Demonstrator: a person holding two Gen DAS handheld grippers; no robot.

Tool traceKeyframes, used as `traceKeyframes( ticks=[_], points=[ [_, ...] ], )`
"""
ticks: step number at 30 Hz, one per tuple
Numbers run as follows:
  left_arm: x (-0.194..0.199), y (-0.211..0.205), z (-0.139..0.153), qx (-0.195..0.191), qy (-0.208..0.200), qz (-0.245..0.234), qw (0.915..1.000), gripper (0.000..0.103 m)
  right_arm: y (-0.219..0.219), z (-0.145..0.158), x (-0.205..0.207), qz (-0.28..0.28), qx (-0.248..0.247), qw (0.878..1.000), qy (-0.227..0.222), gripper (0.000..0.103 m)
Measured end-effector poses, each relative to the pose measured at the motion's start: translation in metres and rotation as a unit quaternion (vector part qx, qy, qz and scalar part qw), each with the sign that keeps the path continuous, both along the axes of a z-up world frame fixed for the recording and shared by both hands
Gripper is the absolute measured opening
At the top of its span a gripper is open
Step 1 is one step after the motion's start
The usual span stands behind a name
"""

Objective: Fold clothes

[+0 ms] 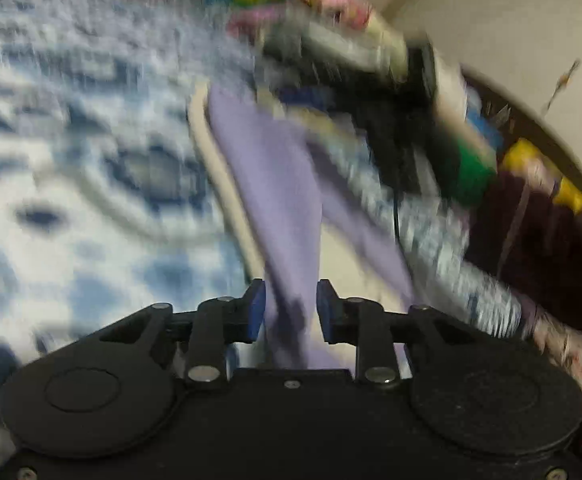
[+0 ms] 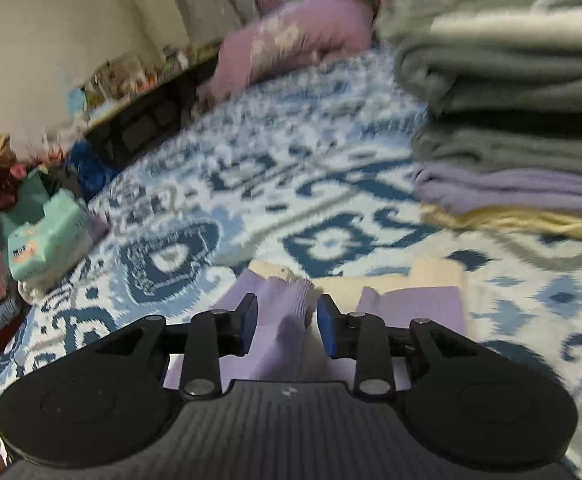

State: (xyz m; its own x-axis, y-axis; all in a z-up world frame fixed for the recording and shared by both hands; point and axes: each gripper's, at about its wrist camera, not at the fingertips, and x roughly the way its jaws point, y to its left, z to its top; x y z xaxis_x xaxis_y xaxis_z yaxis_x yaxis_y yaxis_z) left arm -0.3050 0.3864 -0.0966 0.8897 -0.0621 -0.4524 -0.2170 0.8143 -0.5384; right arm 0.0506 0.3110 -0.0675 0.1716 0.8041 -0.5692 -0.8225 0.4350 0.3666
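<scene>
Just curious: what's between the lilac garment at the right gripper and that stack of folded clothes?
Only bare patterned bedspread lies between garment and stack, in the right wrist view.

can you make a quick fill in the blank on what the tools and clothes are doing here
1. The garment between the left tool fingers is ____ in colour.
2. The bedspread has a blue and ____ pattern.
3. The folded stack lies to the ____ of the right tool in its view.
4. The pillow is ____.

Answers: purple; white; right; pink

Blue-and-white patterned bedspread [image 2: 291, 168]; pink pillow [image 2: 291, 40] at its far end; mint-green packet [image 2: 47, 236] beside the bed; pale wall [image 2: 31, 40] behind.
</scene>
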Motion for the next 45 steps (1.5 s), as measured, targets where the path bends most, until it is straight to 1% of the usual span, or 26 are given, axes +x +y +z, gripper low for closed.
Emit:
traceKeyframes(
  ticks=[2,3,5,8,11,15,17,19,20,22,23,25,26,29,31,34,35,36,37,38,40,41,44,45],
  points=[
    [0.017,0.015,0.013,0.012,-0.024,0.020,0.9994,0.025,-0.015,0.002,-0.024,0.007,0.006,0.999,-0.040,0.037],
    [0.032,0.024,0.017,0.021,-0.025,0.024,0.9992,0.025,-0.021,0.002,-0.038,0.013,0.005,0.998,-0.063,0.037],
    [0.068,0.046,0.022,0.042,-0.017,0.035,0.9984,0.025,-0.033,0.001,-0.066,0.025,0.003,0.994,-0.107,0.038],
    [0.122,0.078,0.018,0.048,0.007,0.044,0.9979,0.025,-0.038,-0.008,-0.096,0.049,0.000,0.984,-0.169,0.038],
    [0.152,0.092,0.007,0.052,0.027,0.043,0.9974,0.025,-0.036,-0.014,-0.108,0.072,0.001,0.978,-0.195,0.038],
    [0.190,0.109,-0.009,0.058,0.053,0.040,0.9961,0.025,-0.025,-0.020,-0.108,0.100,-0.006,0.975,-0.200,0.039],
    [0.202,0.114,-0.014,0.063,0.060,0.036,0.9956,0.020,-0.020,-0.024,-0.109,0.108,-0.009,0.973,-0.202,0.040],
    [0.204,0.111,-0.013,0.071,0.056,0.028,0.9955,0.005,-0.017,-0.027,-0.108,0.108,-0.012,0.973,-0.205,0.041],
    [0.201,0.111,-0.010,0.070,0.045,0.028,0.9962,0.005,-0.017,-0.028,-0.107,0.107,-0.013,0.972,-0.207,0.042],
    [0.189,0.116,-0.001,0.047,0.001,0.038,0.9982,0.005,-0.017,-0.031,-0.108,0.105,-0.019,0.972,-0.209,0.045],
    [0.185,0.119,-0.002,0.042,-0.002,0.044,0.9982,0.005,-0.017,-0.033,-0.108,0.106,-0.024,0.972,-0.208,0.048],
    [0.190,0.126,-0.018,0.036,0.042,0.054,0.9970,0.005,-0.014,-0.041,-0.105,0.116,-0.047,0.974,-0.187,0.049],
    [0.190,0.127,-0.022,0.032,0.050,0.053,0.9968,0.005,-0.013,-0.045,-0.104,0.119,-0.055,0.975,-0.178,0.049],
    [0.191,0.127,-0.028,0.020,0.058,0.043,0.9972,0.005,-0.013,-0.048,-0.106,0.126,-0.072,0.975,-0.171,0.049],
    [0.187,0.129,-0.028,0.003,0.052,0.043,0.9977,0.005,-0.013,-0.044,-0.110,0.131,-0.085,0.972,-0.174,0.049],
    [0.186,0.128,-0.026,-0.003,0.047,0.043,0.9980,0.005,-0.011,-0.038,-0.116,0.132,-0.099,0.969,-0.186,0.049],
    [0.189,0.124,-0.024,0.005,0.050,0.041,0.9979,0.005,-0.012,-0.036,-0.119,0.130,-0.097,0.967,-0.194,0.050],
    [0.191,0.122,-0.023,0.013,0.057,0.042,0.9974,0.005,-0.012,-0.034,-0.121,0.129,-0.097,0.966,-0.202,0.052],
    [0.193,0.121,-0.023,0.022,0.065,0.044,0.9967,0.009,-0.010,-0.038,-0.119,0.133,-0.109,0.964,-0.204,0.052],
    [0.191,0.119,-0.022,0.032,0.068,0.049,0.9959,0.011,-0.006,-0.043,-0.115,0.134,-0.125,0.962,-0.202,0.052],
    [0.183,0.115,-0.014,0.063,0.069,0.061,0.9938,0.017,-0.010,-0.040,-0.110,0.123,-0.117,0.969,-0.179,0.052],
    [0.177,0.112,-0.009,0.079,0.065,0.065,0.9927,0.018,-0.014,-0.036,-0.110,0.116,-0.112,0.971,-0.177,0.052],
    [0.150,0.102,0.004,0.092,0.047,0.063,0.9926,0.019,-0.025,-0.023,-0.123,0.110,-0.083,0.972,-0.192,0.052],
    [0.140,0.098,0.006,0.092,0.044,0.059,0.9930,0.019,-0.024,-0.024,-0.127,0.120,-0.086,0.970,-0.195,0.052]
  ],
)
